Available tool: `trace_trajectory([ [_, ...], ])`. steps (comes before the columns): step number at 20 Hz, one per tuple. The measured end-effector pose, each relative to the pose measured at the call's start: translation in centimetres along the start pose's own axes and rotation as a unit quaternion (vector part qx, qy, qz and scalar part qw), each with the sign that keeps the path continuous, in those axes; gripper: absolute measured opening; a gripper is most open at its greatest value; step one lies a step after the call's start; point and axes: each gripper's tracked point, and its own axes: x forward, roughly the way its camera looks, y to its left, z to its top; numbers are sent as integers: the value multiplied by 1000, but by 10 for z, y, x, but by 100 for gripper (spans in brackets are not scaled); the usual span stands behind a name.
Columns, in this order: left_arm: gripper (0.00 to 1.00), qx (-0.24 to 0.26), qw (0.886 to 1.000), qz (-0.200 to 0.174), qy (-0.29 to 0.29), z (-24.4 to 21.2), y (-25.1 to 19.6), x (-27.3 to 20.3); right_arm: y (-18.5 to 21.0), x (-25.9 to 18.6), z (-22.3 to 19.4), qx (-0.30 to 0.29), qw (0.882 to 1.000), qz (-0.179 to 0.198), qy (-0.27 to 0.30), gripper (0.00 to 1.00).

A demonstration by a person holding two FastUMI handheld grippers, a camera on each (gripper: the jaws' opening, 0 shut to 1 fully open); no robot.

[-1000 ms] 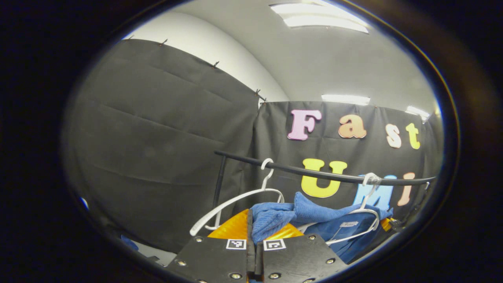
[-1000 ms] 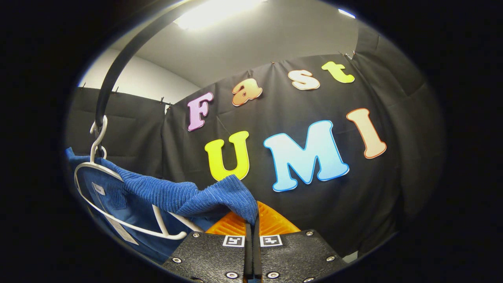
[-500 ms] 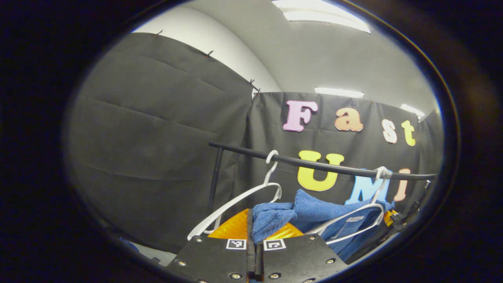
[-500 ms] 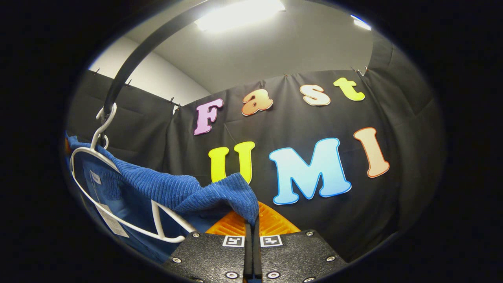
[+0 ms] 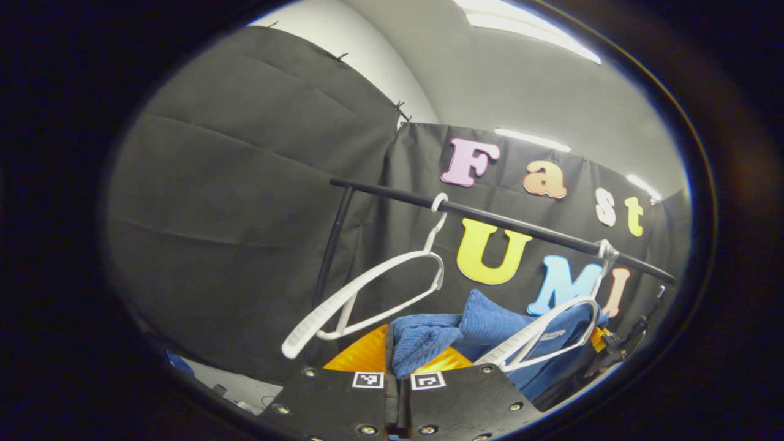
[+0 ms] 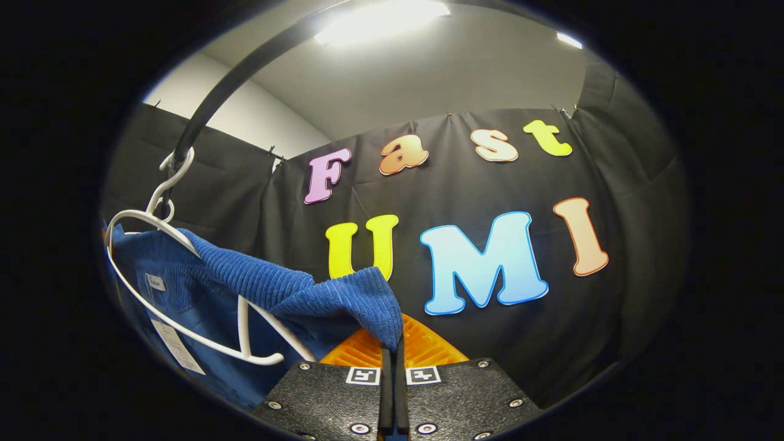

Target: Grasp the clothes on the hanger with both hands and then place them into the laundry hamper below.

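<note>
a black rail [image 5: 490, 215] carries two white hangers, one bare [image 5: 367, 291], one [image 5: 539, 334] draped with blue clothes [image 5: 490, 321].

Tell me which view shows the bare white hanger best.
The left gripper view: the bare white hanger hangs whole from the black rail, beside the hanger carrying the blue garment. The right gripper view shows the garment's hanger instead.

The white tag [image 6: 155, 282] inside the blue garment [image 6: 275, 294] is too small to read.
</note>
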Motion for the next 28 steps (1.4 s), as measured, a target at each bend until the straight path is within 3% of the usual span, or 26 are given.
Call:
trace_trajectory([
  [2,1,-7,1000,-4,4,-7,-1,-6,-2,0,-4,-3,1000,1,1,1],
  [3,7,-4,1000,-4,4,-10,1,-9,-2,0,-7,-6,1000,3,4,1],
  [13,7,-1,999,13,36,-61,-5,-17,-5,-7,-37,-32,999,11,32,1],
  [14,1,-9,999,18,44,-69,-6,-18,-6,-8,-40,-34,999,12,33,1],
  [15,1,-16,998,20,50,-75,-9,-19,-8,-9,-42,-35,999,11,35,1],
  [22,1,-12,998,14,67,-100,-29,-27,-30,-28,-70,-1,997,-13,75,1],
  [28,1,-28,994,16,102,-126,-31,-37,-44,-45,-79,-33,995,-32,87,1],
])
